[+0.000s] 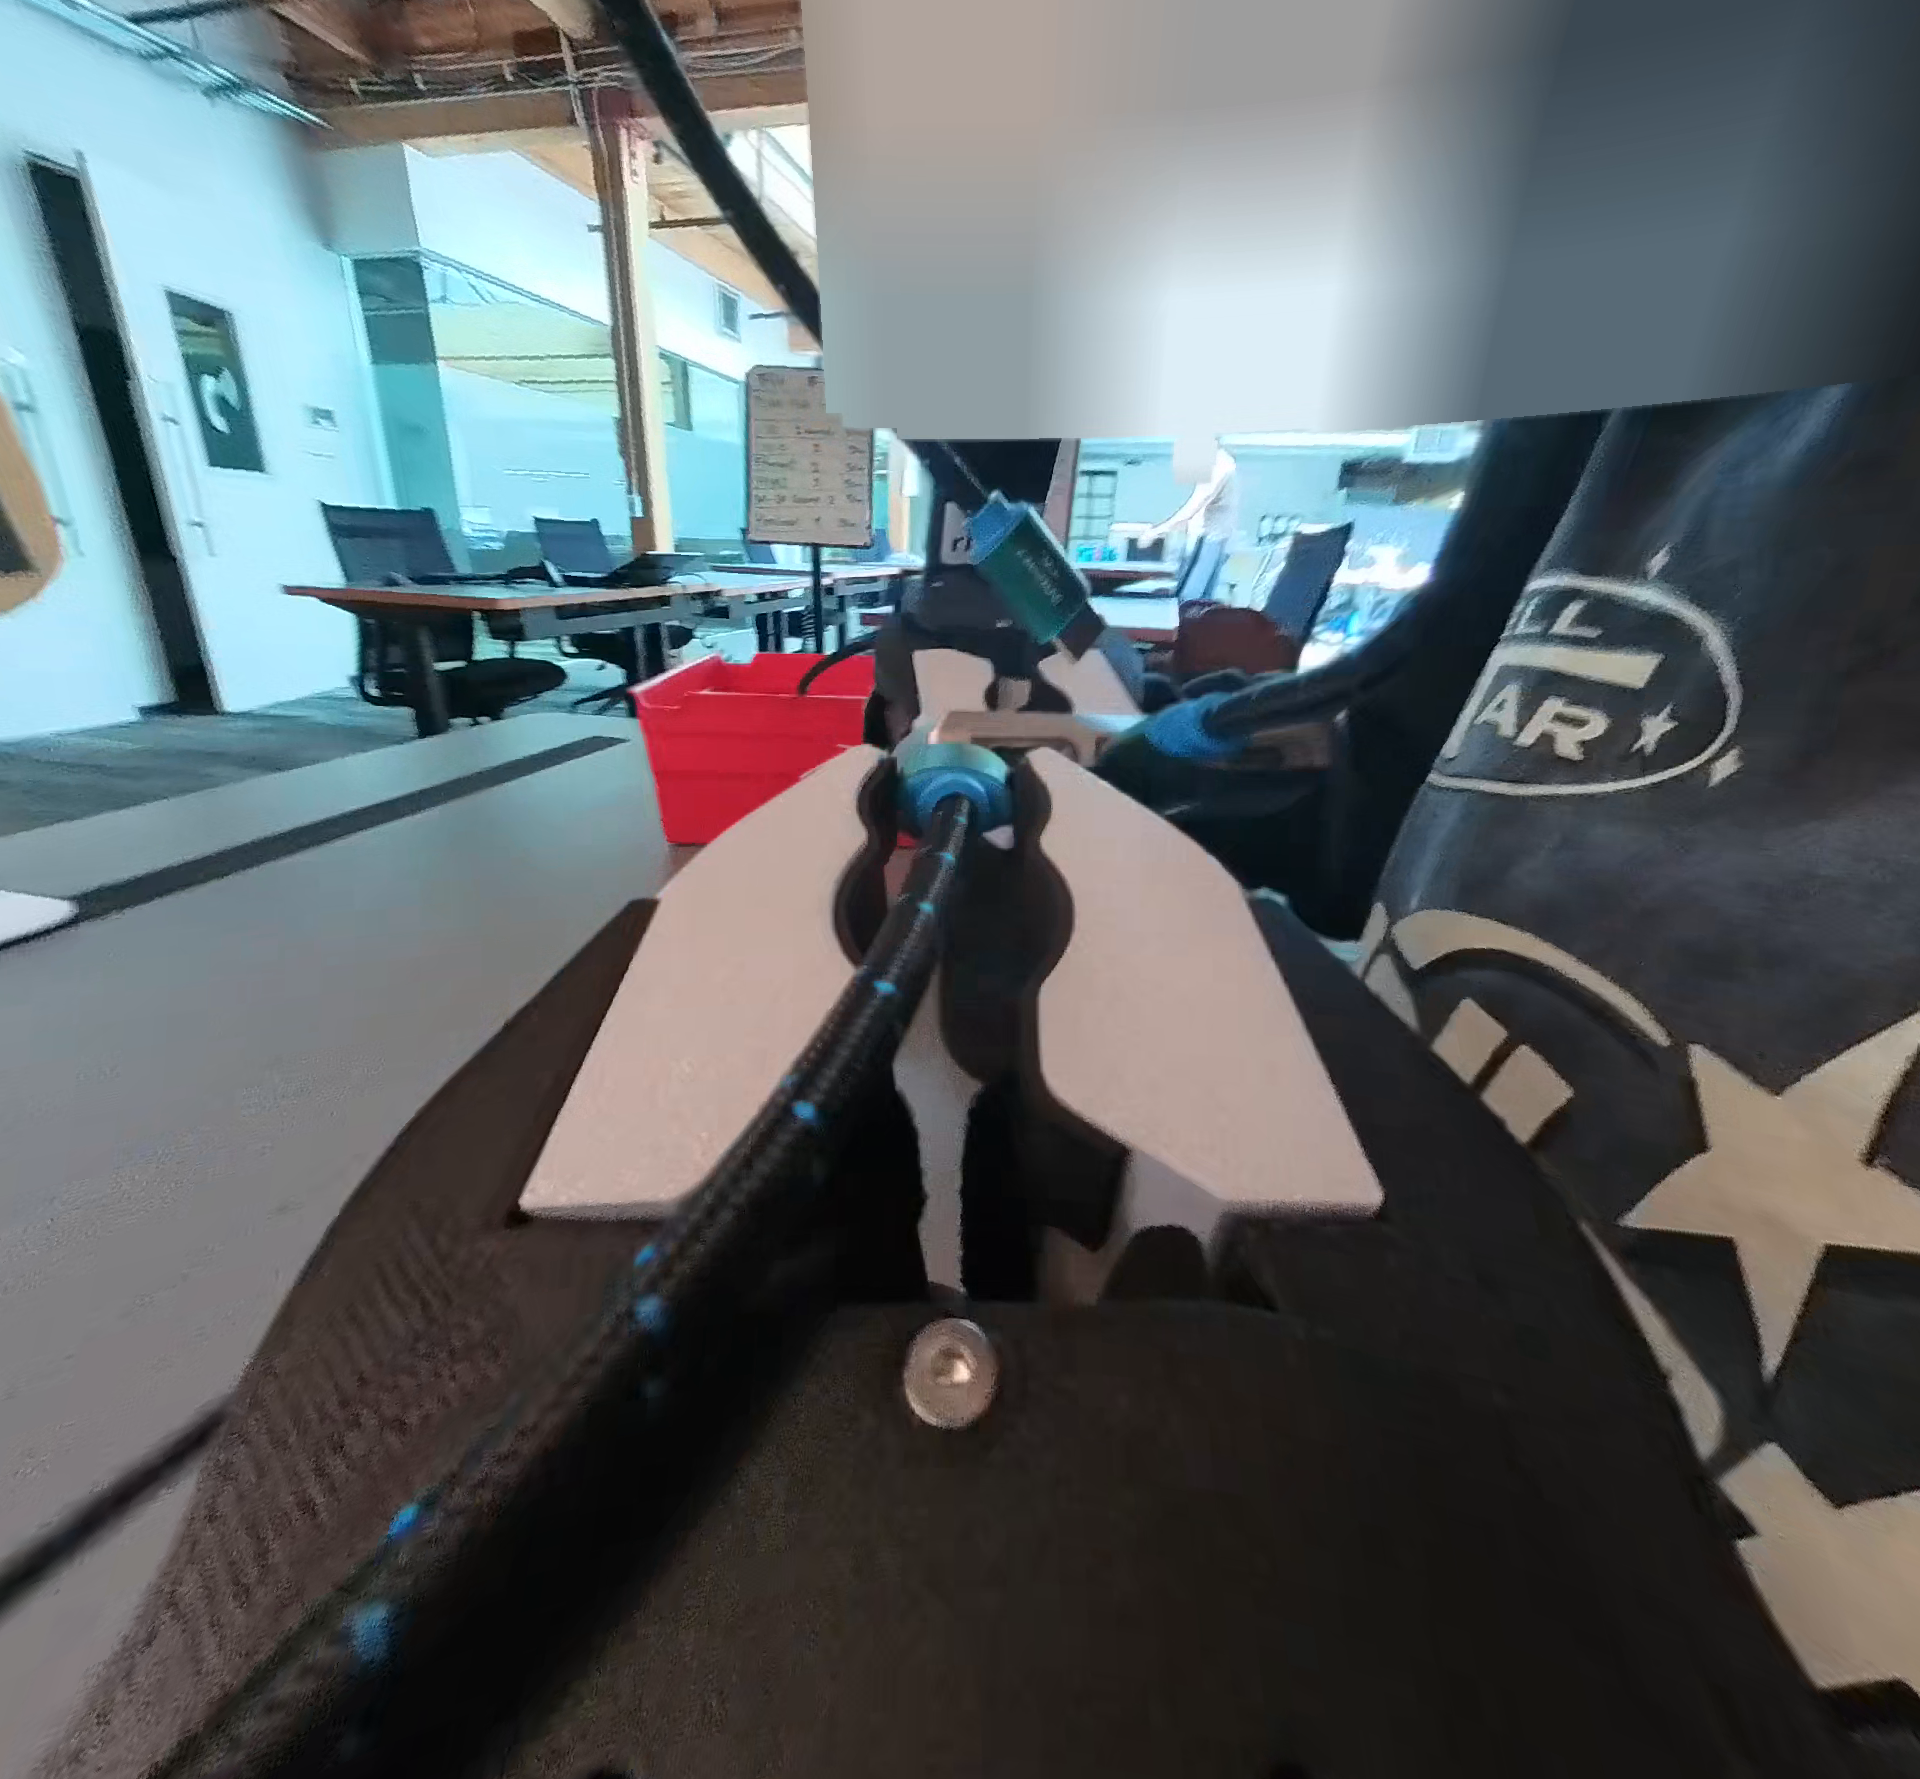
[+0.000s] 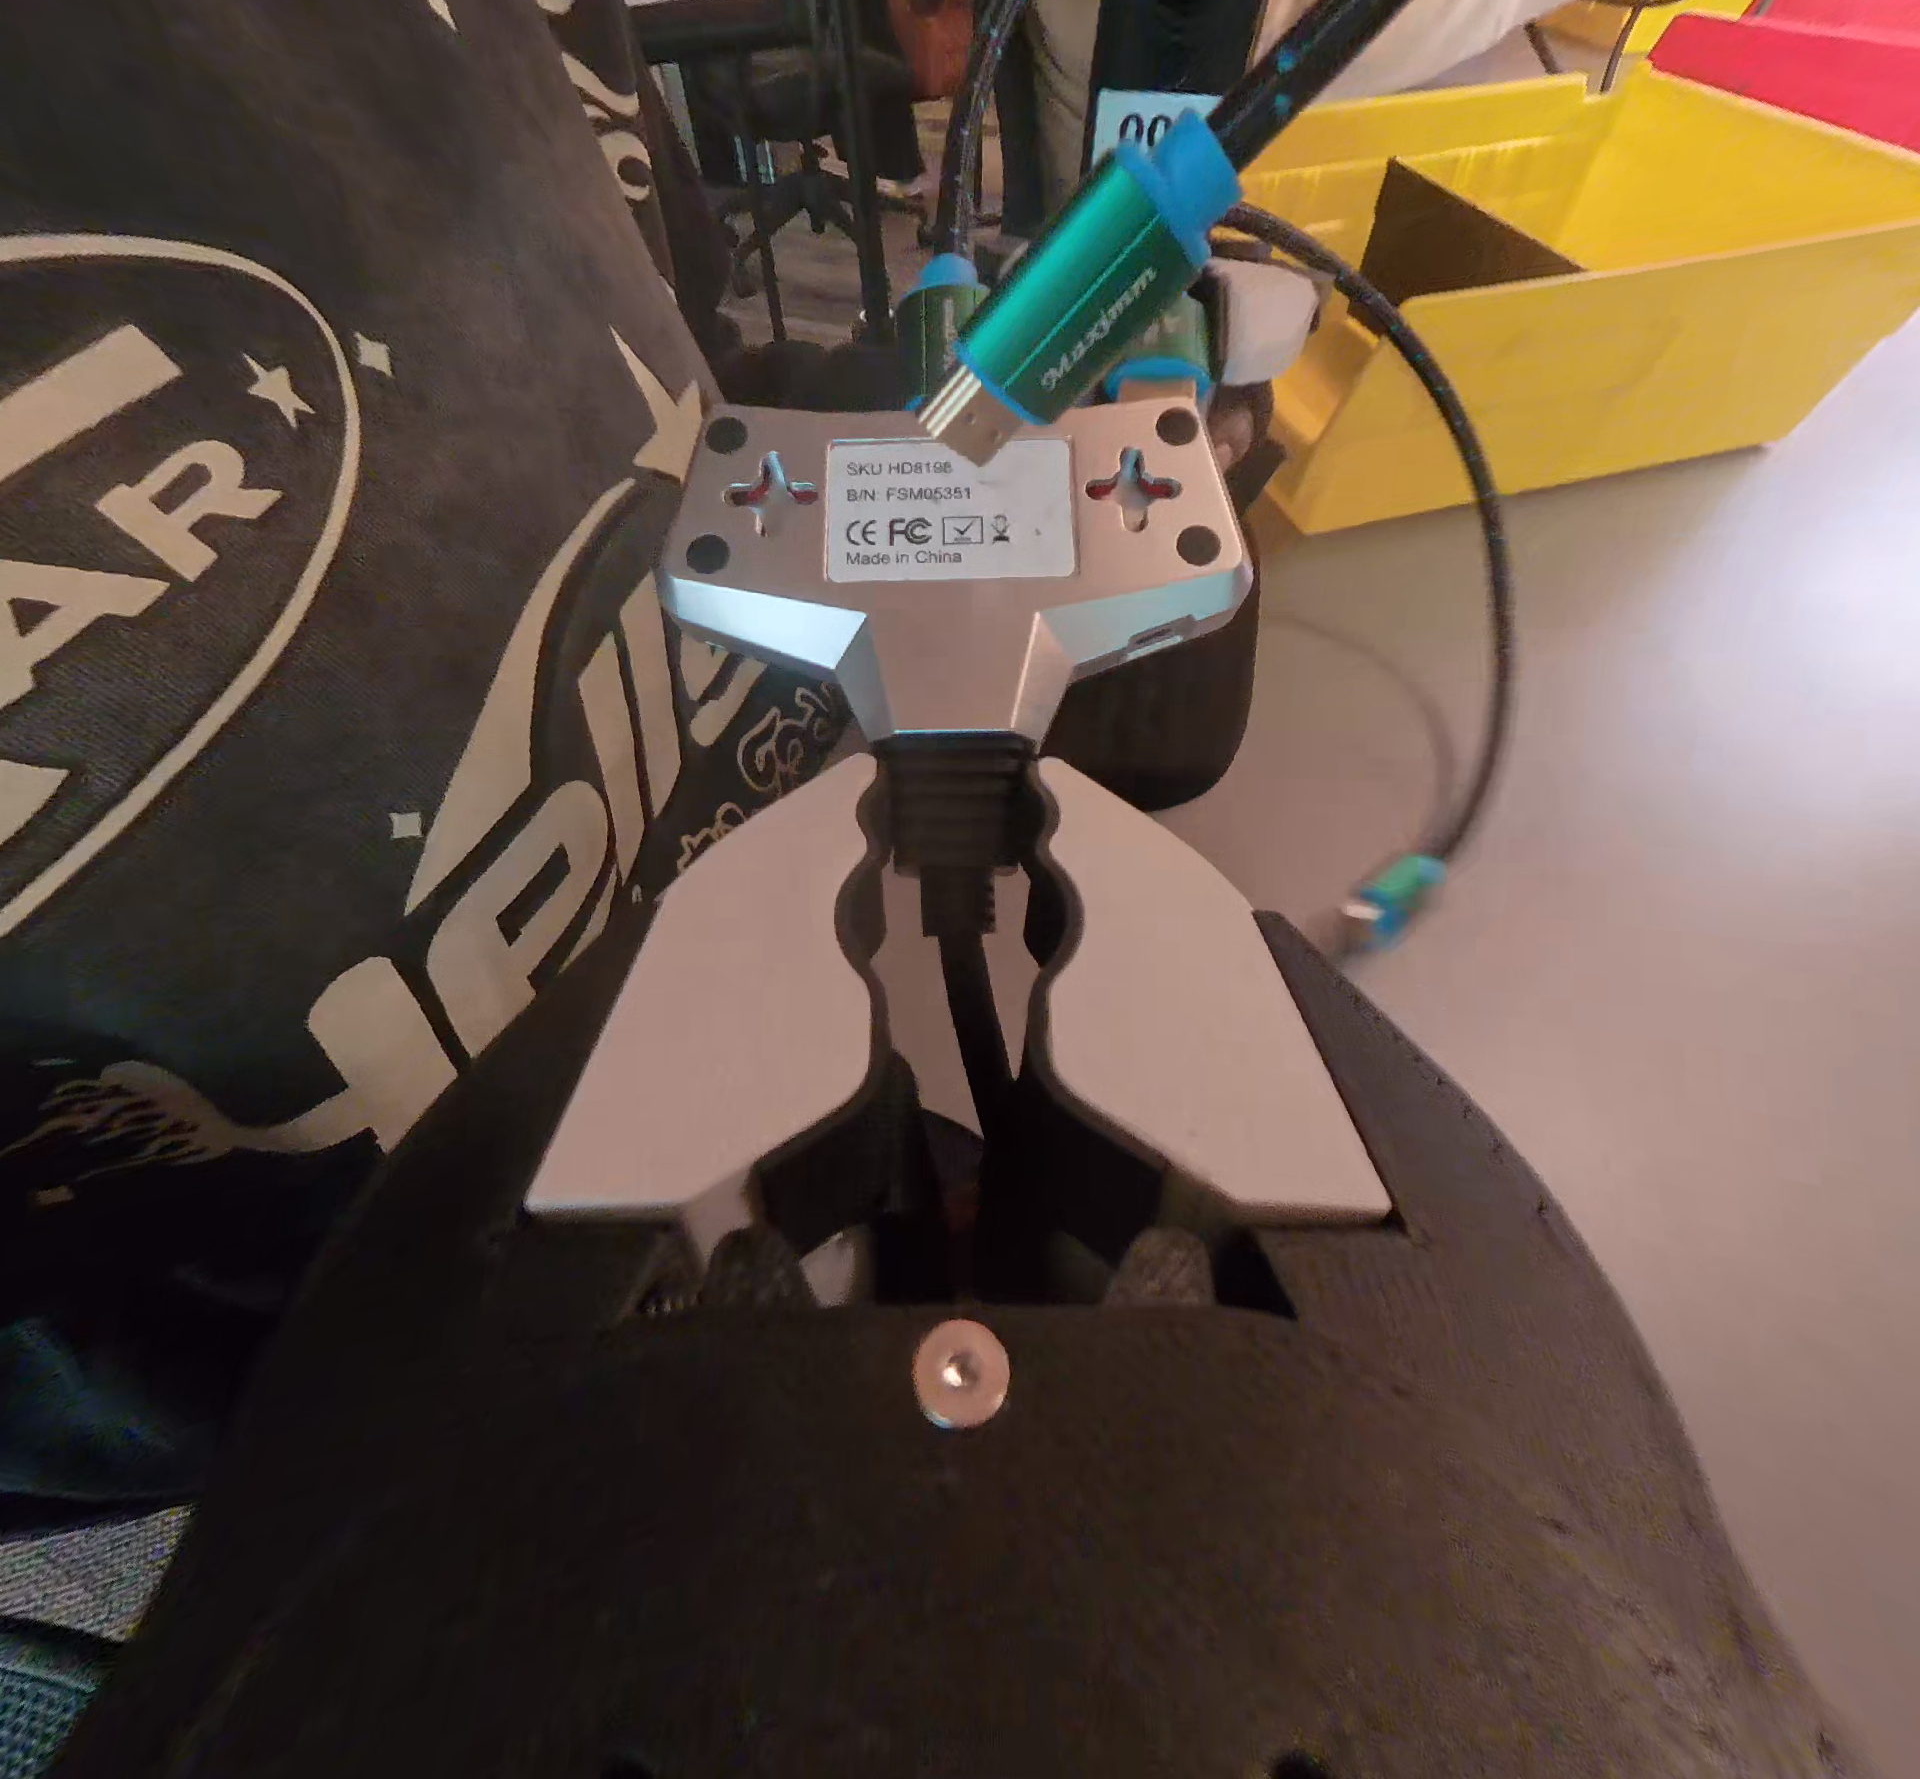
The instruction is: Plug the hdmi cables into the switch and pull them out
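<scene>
My right claw (image 2: 956, 794) is pressed together on the black ribbed collar where the switch (image 2: 956, 628) meets its own short cord. I think I hold it there because the collar fits the notch of my fingers and leaves the far edge of the switch, where the sockets seem to be, free for plugs. The switch is silver, lifted off the table and turned with its underside up, so a white sticker (image 2: 951, 524) with small printed codes and marks faces my camera.

My left claw (image 1: 951, 784) comes to the switch from the opposite side. It is pinching a green plug with a blue collar (image 1: 940, 765), and the braided cable (image 1: 790, 1106) of this plug runs back between the fingers. The plug's nose is at the edge of the switch; I cannot tell if it is fully seated.

Above the switch a second green plug (image 2: 1070, 306) hangs slanted on its cable, its metal tip over the sticker, in no socket. It has a brand name in script along its side. A third plug (image 2: 1397, 888) lies on the table to the right of the switch, and a yellow bin (image 2: 1610, 358) stands beyond the switch on the right.
</scene>
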`<state>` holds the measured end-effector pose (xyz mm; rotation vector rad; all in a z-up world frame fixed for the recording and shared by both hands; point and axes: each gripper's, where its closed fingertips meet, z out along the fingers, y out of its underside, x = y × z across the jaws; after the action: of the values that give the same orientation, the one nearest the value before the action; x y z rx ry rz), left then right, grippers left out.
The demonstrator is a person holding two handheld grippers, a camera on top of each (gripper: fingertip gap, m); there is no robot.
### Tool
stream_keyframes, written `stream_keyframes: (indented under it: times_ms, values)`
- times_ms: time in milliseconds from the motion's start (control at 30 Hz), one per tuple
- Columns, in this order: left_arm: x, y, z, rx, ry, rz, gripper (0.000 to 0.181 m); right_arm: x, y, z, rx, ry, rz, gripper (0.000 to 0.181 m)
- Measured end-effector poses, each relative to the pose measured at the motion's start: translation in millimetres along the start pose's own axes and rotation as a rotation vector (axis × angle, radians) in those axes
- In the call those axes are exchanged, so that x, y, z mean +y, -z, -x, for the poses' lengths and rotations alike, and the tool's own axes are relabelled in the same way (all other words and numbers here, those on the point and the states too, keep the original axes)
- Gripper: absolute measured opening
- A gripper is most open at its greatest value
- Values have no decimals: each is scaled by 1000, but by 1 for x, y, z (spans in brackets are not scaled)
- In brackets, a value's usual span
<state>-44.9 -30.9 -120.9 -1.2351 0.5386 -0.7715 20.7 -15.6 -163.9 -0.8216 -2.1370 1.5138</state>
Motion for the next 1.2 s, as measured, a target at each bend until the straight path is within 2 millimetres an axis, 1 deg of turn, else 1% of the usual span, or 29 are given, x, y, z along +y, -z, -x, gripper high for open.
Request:
stream_keyframes:
  times_ms: [67, 267, 500, 667, 767, 900, 1033, 1200]
  values:
    - [5, 0, 4, -11, 23, 19, 21, 6, -2, -5, 17, -19, 16, 23]
    - [17, 1, 15, -78, -9, 132, 20, 16, -4, -18, 46, -52, 3, 23]
    - [26, -6, 28, -94, 56, 160, 20, 26, 2, -28, 62, -89, -33, 23]
    - [31, -9, 37, -129, 110, 196, 20, 31, 3, -33, 62, -154, -50, 23]
    - [35, -10, 34, -116, 103, 231, 21, 35, 3, -31, 67, -142, -39, 23]
    - [37, -9, 24, -17, 118, 233, 20, 42, -2, -26, 101, -66, 36, 24]
    - [40, -8, 26, -6, 162, 255, 20, 46, -6, -28, 139, -41, 75, 23]
    - [47, 0, 26, 12, 96, 367, 21, 51, -14, -27, 134, -52, 132, 23]
